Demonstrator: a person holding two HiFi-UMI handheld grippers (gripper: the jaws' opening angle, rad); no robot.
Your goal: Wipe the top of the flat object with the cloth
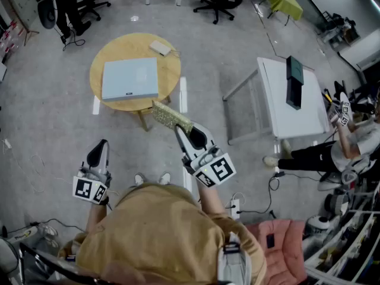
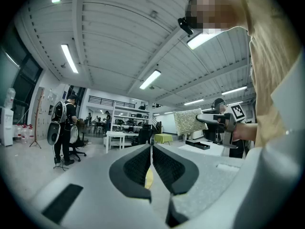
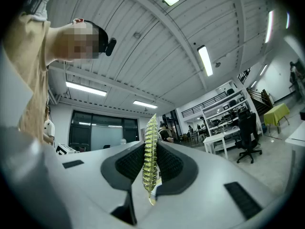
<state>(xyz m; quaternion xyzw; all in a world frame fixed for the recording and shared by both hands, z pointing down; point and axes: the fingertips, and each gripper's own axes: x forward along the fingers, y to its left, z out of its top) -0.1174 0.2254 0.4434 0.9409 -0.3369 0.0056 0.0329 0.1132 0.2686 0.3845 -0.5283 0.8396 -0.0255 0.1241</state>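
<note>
You stand well back from the round wooden table (image 1: 100,61), where the pale blue flat object (image 1: 130,79) lies on top beside a small white item (image 1: 160,47) too small to identify. Your right gripper (image 1: 180,130) is clamped on the yellow-green cloth (image 1: 170,117), which juts past the jaws toward the table. In the right gripper view the cloth stands edge-on between the pads, its lower end lost inside them. Your left gripper (image 1: 101,149) hangs low by your side, jaws pressed together and holding nothing. Both gripper views tilt up at the ceiling lights, so the flat object shows only from the head view. To the right, a white table (image 1: 279,114) carries dark objects (image 1: 293,82) that are hard to make out, and a seated person (image 1: 356,141) is cut off by the frame edge
</note>
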